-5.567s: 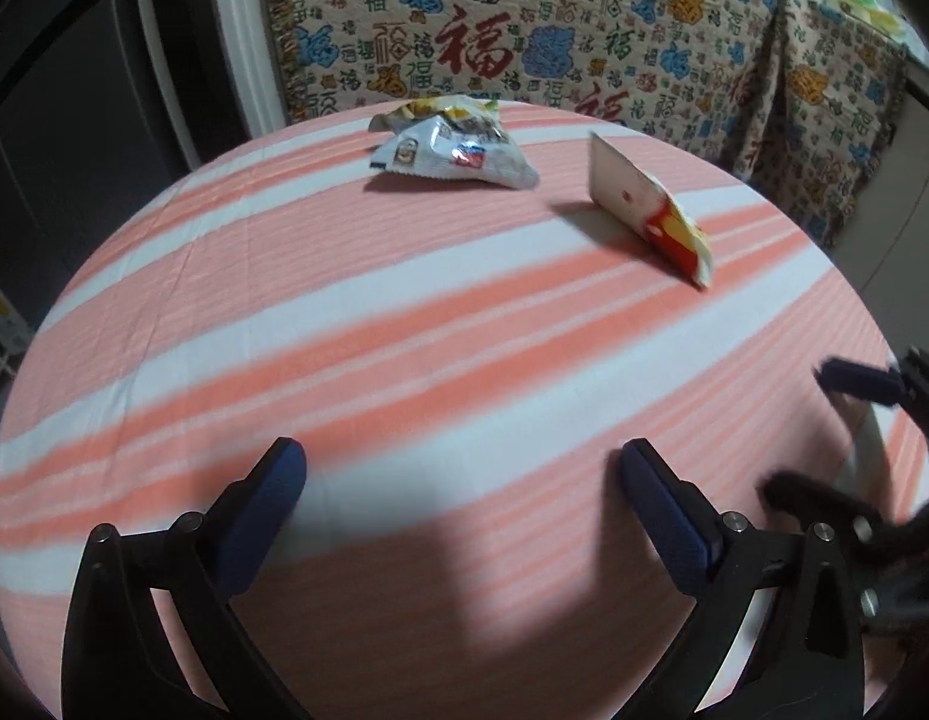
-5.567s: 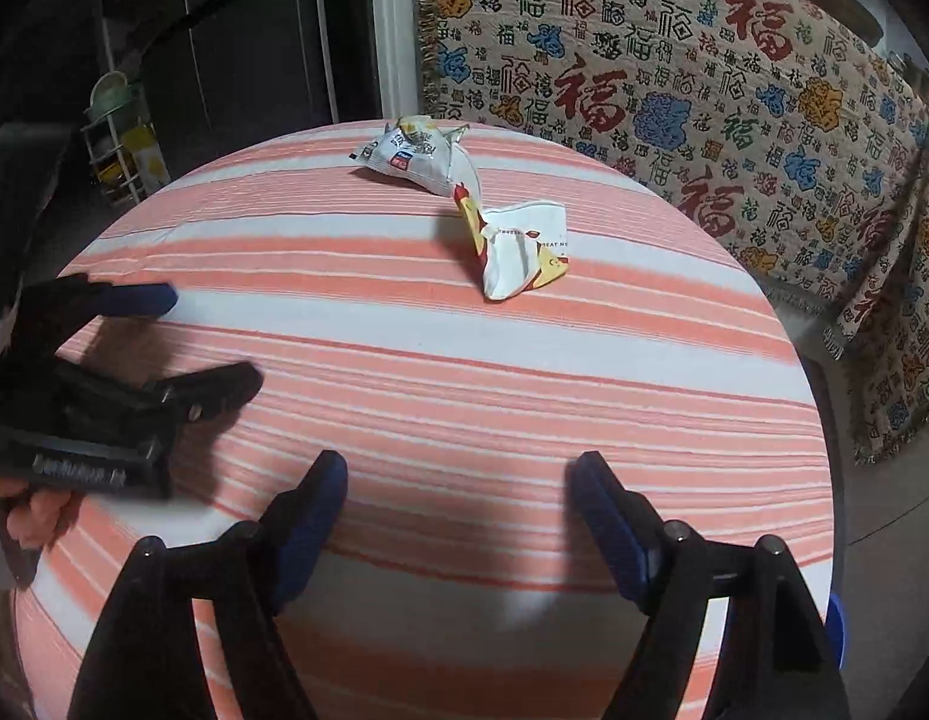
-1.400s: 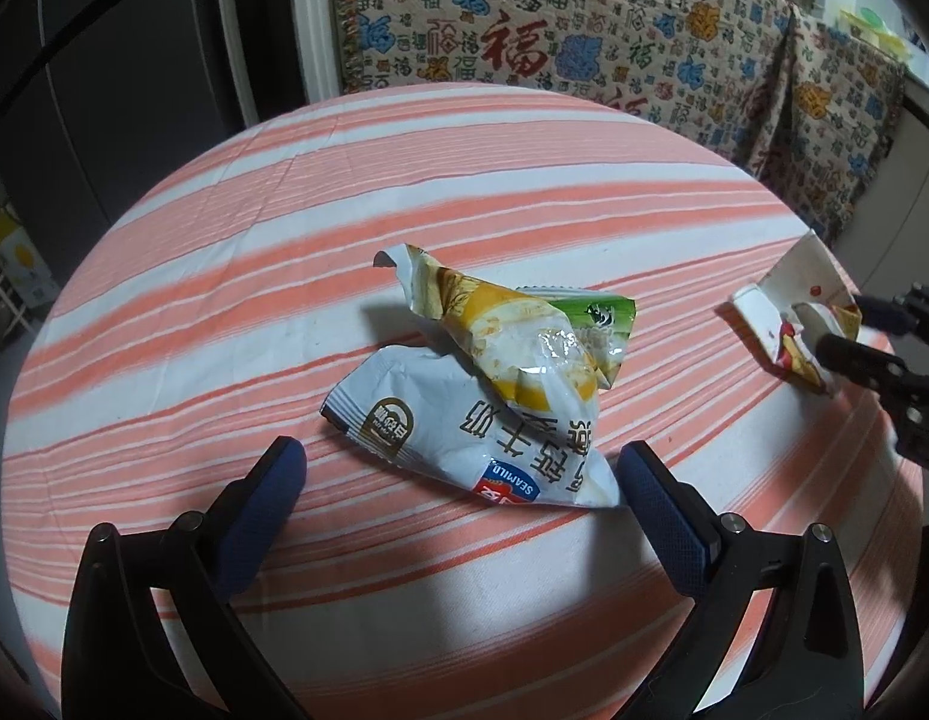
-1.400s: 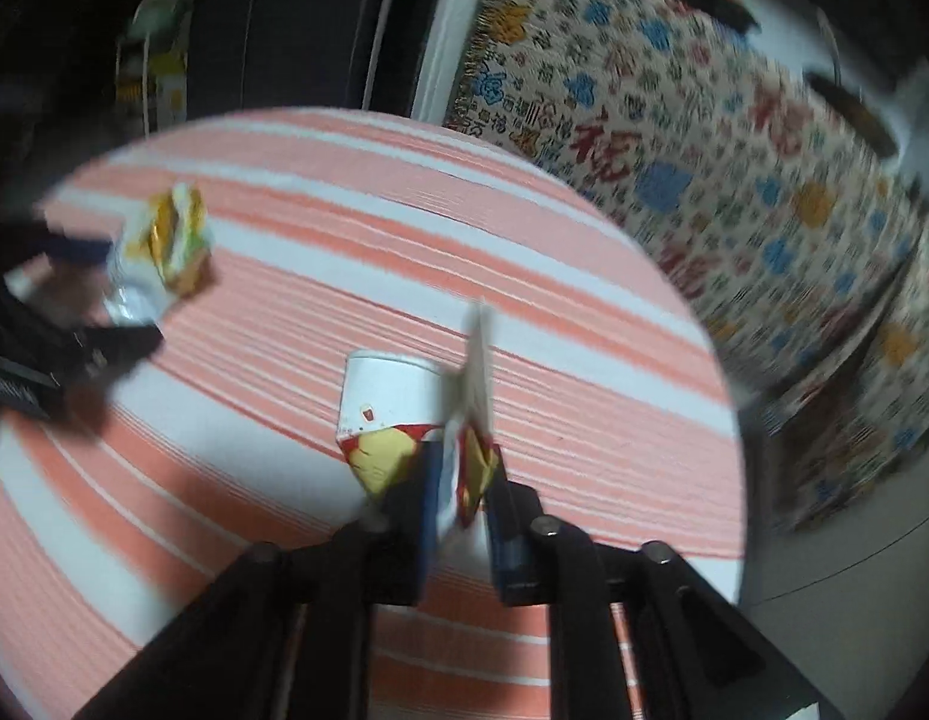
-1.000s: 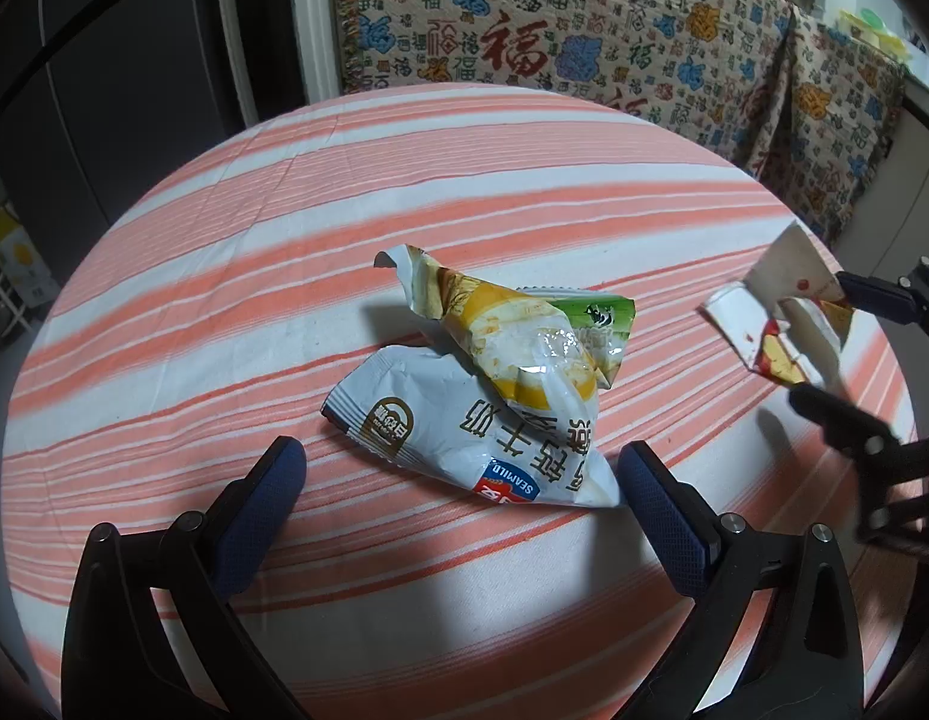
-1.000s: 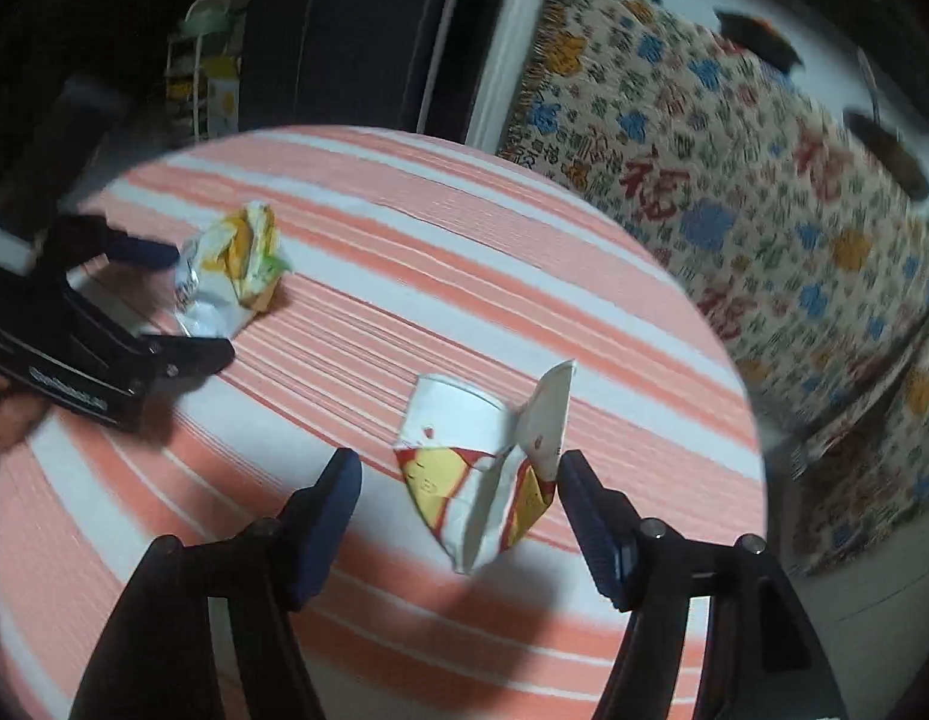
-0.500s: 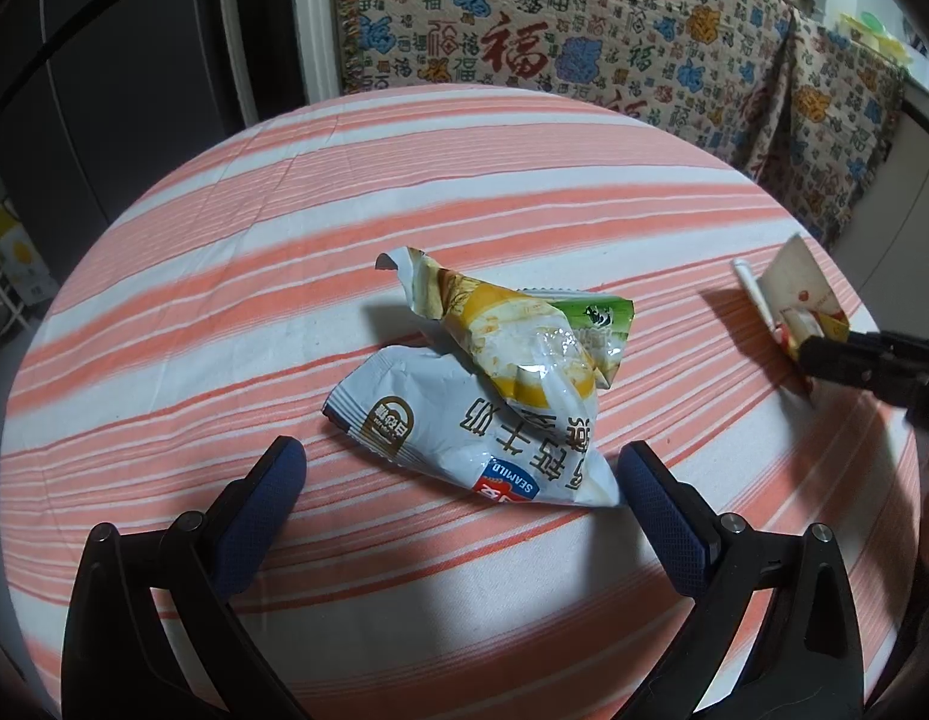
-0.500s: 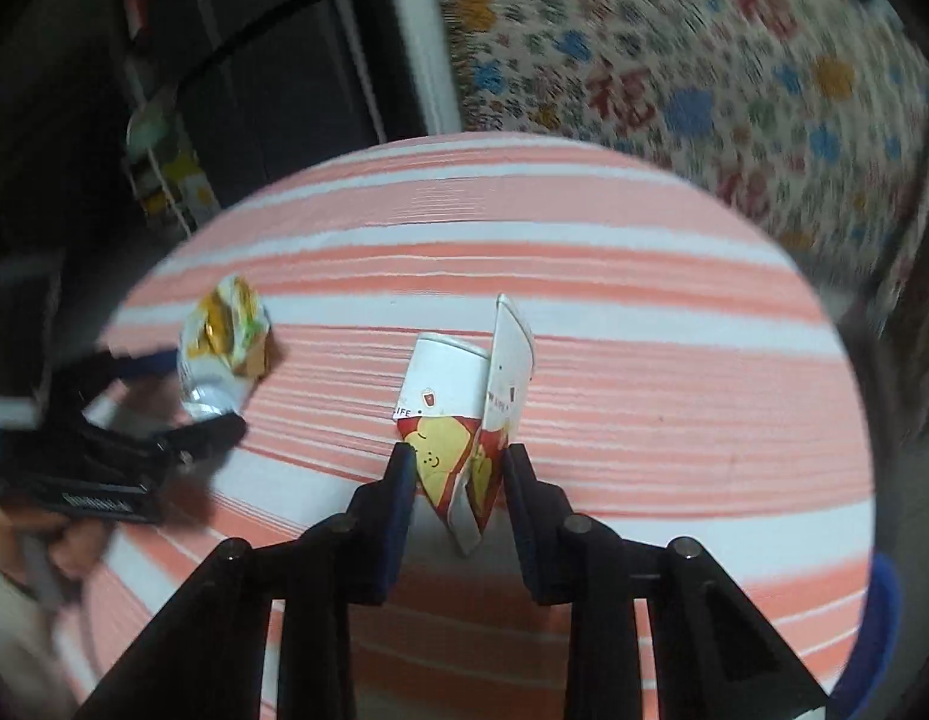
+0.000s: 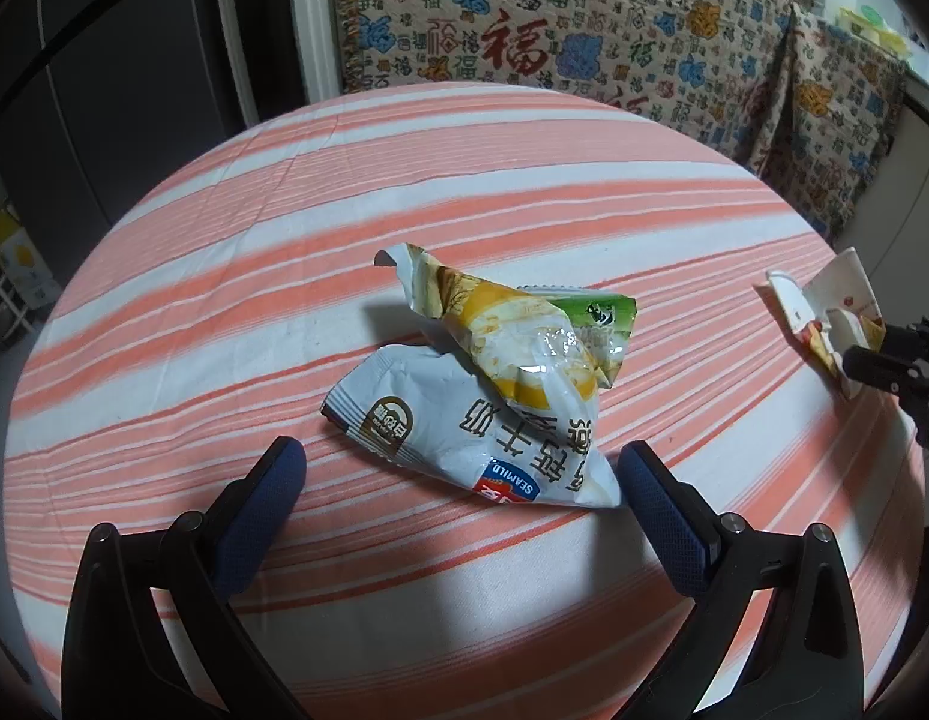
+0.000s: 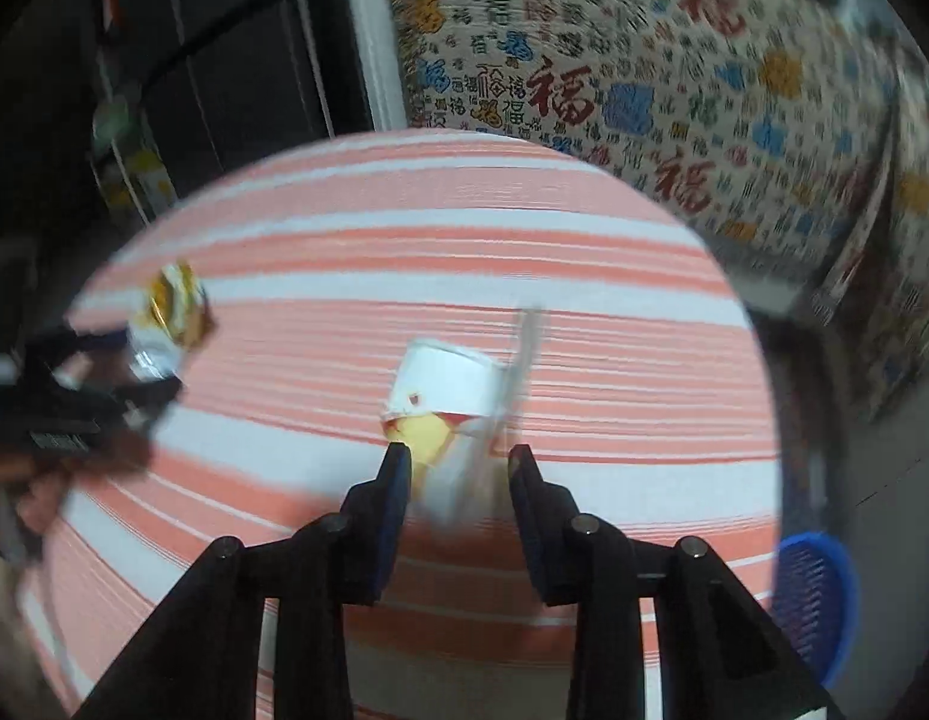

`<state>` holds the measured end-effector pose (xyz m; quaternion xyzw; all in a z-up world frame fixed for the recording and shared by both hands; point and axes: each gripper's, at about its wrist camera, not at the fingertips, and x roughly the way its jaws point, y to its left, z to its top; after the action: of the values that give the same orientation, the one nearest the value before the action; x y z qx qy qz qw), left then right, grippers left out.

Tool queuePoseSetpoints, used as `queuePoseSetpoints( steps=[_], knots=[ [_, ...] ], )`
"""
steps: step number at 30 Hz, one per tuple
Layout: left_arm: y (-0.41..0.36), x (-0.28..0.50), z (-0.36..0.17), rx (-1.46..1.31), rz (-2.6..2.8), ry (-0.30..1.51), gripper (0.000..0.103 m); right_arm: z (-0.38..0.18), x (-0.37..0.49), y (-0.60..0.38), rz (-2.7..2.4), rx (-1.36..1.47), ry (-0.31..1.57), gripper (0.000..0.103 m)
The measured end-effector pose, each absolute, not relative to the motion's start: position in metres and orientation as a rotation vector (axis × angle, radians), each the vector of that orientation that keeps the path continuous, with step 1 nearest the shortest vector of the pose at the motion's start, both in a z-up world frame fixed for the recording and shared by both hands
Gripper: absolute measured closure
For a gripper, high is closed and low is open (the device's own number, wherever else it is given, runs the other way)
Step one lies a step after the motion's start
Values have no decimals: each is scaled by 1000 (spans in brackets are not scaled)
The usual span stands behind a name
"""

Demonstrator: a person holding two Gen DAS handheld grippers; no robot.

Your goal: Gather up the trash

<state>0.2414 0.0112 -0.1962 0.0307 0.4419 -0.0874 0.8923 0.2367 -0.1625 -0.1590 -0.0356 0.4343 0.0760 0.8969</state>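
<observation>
My right gripper [image 10: 458, 468] straddles the crumpled paper carton [image 10: 446, 396] on the table [image 10: 404, 240], jaws easing apart, so I should squeeze squarely; left gripper [image 9: 458, 480] gapes empty before the snack wrappers [image 9: 494, 378].

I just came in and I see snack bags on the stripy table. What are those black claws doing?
A person is picking up trash with a claw in each hand. The right claw has a crumpled paper carton between its fingers, and its jaws are opening a little. The left claw is wide open, waiting over two empty snack wrappers on the striped tablecloth. Nothing is lifted clear yet.
</observation>
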Motion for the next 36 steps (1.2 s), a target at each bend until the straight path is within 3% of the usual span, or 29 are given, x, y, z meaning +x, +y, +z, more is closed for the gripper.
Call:
queuePoseSetpoints(
  steps=[3,7,9,10,11,25,33,36],
  knots=[
    [11,242,-196,66,-180,917,0,-154,231,-158,189,-92,879,48],
    [10,242,-196,67,-179,917,1,-136,222,-165,188,-50,791,48],
    [10,242,-196,67,-180,917,0,-136,227,-166,212,-37,795,69],
    [11,242,-196,67,-180,917,0,-139,233,-164,221,-38,807,88],
    [11,242,-196,67,-180,917,0,-141,237,-162,222,-50,814,94],
    [10,242,-197,64,-182,916,0,-166,224,-59,339,-481,752,98],
    [9,243,-197,63,-183,916,0,-182,248,-77,427,-213,879,96],
    [8,243,-197,73,-178,917,0,-182,264,-95,457,-42,951,101]
  ],
)
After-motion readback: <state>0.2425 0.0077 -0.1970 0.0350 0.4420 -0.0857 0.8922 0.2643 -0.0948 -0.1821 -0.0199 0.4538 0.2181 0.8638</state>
